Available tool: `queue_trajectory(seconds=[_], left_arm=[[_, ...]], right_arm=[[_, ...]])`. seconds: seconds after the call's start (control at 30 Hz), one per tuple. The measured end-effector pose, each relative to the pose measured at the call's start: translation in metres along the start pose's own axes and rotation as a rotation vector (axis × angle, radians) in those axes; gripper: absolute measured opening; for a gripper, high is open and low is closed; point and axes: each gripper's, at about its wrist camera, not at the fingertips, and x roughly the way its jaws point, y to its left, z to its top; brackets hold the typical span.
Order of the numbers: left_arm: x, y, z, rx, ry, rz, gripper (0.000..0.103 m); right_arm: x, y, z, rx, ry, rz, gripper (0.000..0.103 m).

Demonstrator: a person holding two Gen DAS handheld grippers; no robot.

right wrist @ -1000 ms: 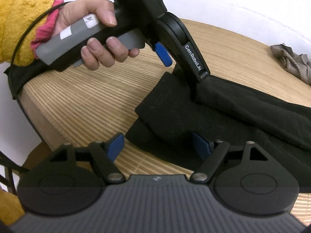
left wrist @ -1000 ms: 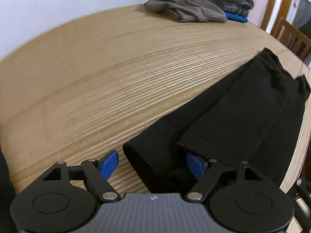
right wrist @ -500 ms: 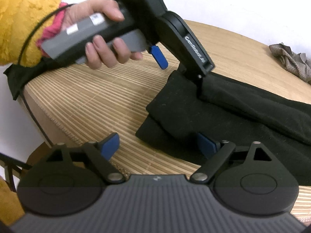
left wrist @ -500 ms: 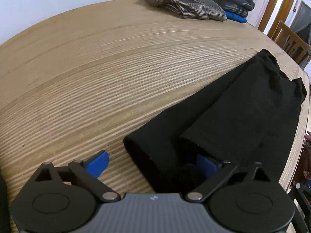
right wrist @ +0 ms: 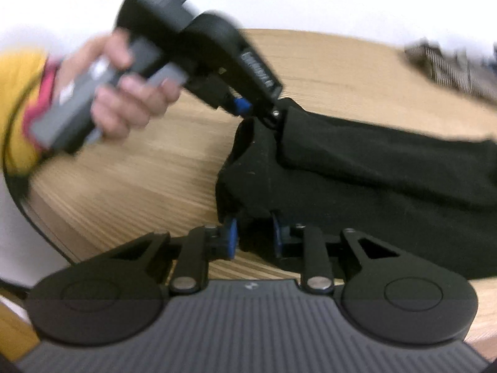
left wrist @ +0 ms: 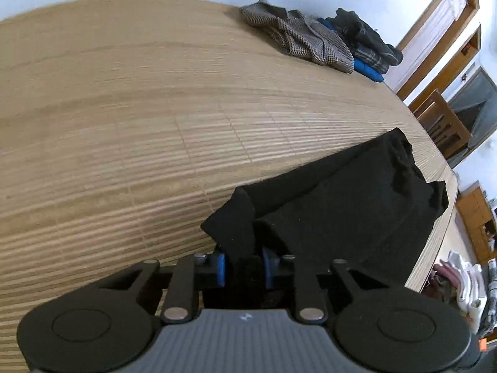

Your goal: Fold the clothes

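**Desk:** Where does the folding stand?

**Photographer:** Early, by my reading. The black garment (left wrist: 341, 205) lies long across the slatted wooden table (left wrist: 155, 124), doubled lengthwise, its near end bunched and lifted a little off the wood. The left gripper (left wrist: 244, 265) is closing, blue pads pinching that near end. The right gripper (right wrist: 253, 236) is closing too, with a neighbouring corner of the same end between its pads. The cross fold, near end over far end, looks not yet made.

**Desk:** And the cloth itself?

**Photographer:** Dark, matte, soft and thick; probably trousers, though I cannot say for certain. Its far end, away from the grippers, reaches the table's edge and sits rumpled there.

**Desk:** Anything else around it?

**Photographer:** Beyond the garment, at the table's far side, a checked cloth (left wrist: 298, 42) and a pile of dark clothes (left wrist: 366, 43) lie loose, apparently not folded. In the right wrist view a hand (right wrist: 124, 93) in a yellow sleeve (right wrist: 18, 99) grips the left tool's handle.
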Motion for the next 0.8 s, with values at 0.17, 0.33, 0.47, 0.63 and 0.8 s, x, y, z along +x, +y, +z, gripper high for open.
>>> queue_trajectory(seconds=[0.17,0.33,0.47,0.63,0.8], left_arm=[[-0.031,-0.014,0.015,0.024,-0.03,0.014,0.023],[-0.043,-0.057,0.037,0.136,-0.036,0.037,0.023],[-0.046,-0.11,0.067,0.222,-0.058,0.012,0.022],[-0.026,-0.192,0.102,0.329,-0.092,-0.004,0.021],[0.03,-0.294,0.142,0.424,-0.1,-0.045,0.02]], right_arm=[[-0.026,-0.016,0.017,0.156,-0.063,0.17,0.018],[-0.043,-0.028,0.015,0.178,-0.139,0.215,0.017],[-0.071,-0.051,0.017,0.222,-0.26,0.238,0.017],[-0.111,-0.116,0.016,0.363,-0.427,0.255,0.017],[-0.145,-0.214,0.004,0.527,-0.565,0.23,0.017]])
